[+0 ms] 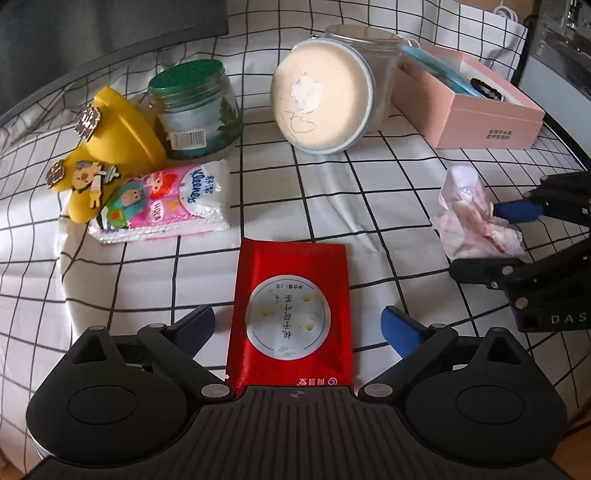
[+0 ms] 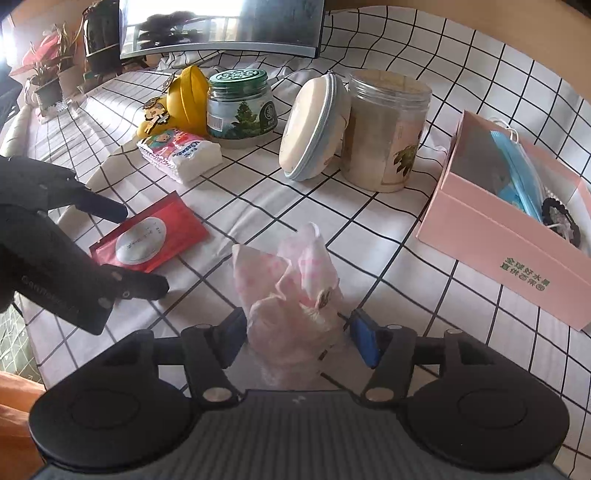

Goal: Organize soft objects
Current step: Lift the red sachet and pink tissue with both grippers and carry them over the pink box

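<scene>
A red foil packet with a white round label lies flat on the checked cloth, between the fingers of my left gripper. The jaws stand wide apart and the pads do not touch it. From the right wrist view the same packet lies inside the left gripper. A crumpled pink-and-white cloth stands on the table between the fingers of my right gripper, with a small gap at the right blue pad. In the left wrist view the cloth lies in the right gripper.
An open pink box with blue items stands at the right. Behind are a clear jar, a round cream zip case, a green-lidded jar, a yellow toy and a Kleenex pack. A monitor stands at the back.
</scene>
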